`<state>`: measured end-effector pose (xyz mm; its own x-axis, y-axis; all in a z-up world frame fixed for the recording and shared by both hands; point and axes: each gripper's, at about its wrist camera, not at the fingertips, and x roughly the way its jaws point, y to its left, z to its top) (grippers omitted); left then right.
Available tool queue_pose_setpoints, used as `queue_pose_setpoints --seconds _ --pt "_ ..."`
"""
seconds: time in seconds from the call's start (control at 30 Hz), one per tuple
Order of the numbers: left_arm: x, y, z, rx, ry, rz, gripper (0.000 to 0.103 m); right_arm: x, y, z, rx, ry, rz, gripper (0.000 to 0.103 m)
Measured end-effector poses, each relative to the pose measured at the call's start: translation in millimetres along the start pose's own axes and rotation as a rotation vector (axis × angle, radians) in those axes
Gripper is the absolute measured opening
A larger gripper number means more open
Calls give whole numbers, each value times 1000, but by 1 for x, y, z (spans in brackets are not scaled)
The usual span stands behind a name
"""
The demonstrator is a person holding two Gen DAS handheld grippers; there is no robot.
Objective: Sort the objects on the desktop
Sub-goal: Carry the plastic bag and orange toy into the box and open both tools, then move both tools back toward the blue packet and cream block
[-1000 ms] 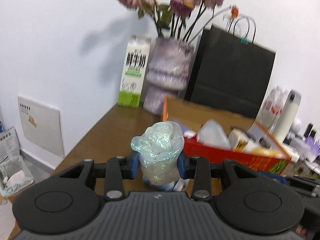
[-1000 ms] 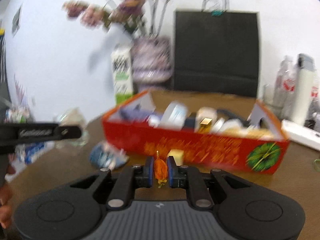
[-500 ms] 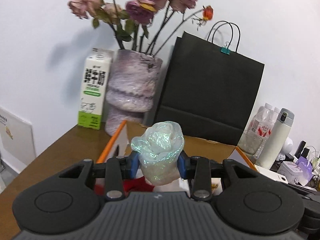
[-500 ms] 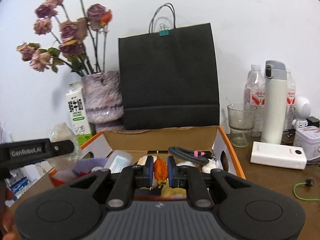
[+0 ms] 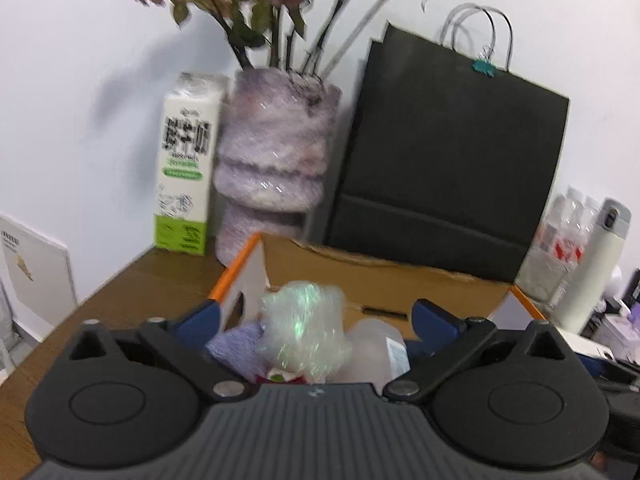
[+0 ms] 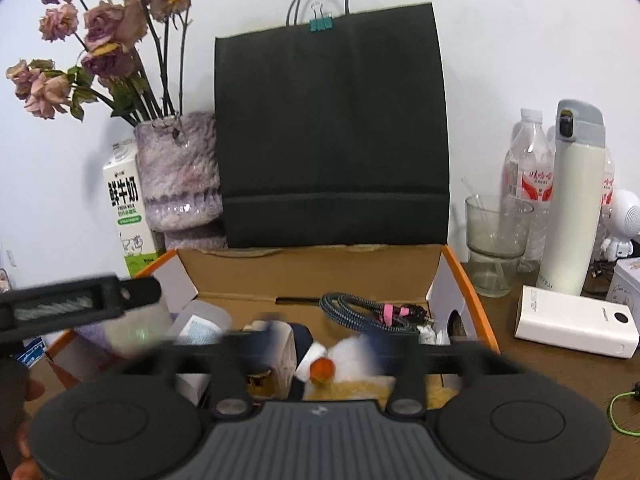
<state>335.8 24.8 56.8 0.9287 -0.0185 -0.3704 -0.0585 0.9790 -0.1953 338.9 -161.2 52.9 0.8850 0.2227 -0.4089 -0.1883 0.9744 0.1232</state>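
Brown wooden desk (image 6: pixel 560 376), w/ open orange cardboard box (image 6: pixel 466 280) holding sorted items. Left gripper (image 5: pixel 316 312) above box, jaws opening, spread wide; crumpled iridescent plastic wrap (image 5: pixel 304 328) between fingers, untouched by pads, over box interior. Right gripper (image 6: pixel 320 344) likewise above box, jaws opening, wide, gripping nothing; small orange round object (image 6: pixel 322 368) between fingers, clear of pads, amid box contents.

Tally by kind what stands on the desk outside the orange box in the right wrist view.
Paper bag: 1
Flower vase: 1
Milk carton: 1
Water bottles: 2, the second half hidden behind the flask
Flask: 1
Glass: 1
Power bank: 1
Total: 8
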Motion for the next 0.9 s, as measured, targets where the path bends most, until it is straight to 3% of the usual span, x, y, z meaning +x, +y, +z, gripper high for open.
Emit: queue_pose_setpoints --seconds 0.6,0.9 --pt "-8 -3 -1 10 -5 -3 103 -4 7 -6 -15 -6 -41 103" --pt "-40 17 -10 -16 -63 -1 103 -26 20 -17 -44 -46 -29 103"
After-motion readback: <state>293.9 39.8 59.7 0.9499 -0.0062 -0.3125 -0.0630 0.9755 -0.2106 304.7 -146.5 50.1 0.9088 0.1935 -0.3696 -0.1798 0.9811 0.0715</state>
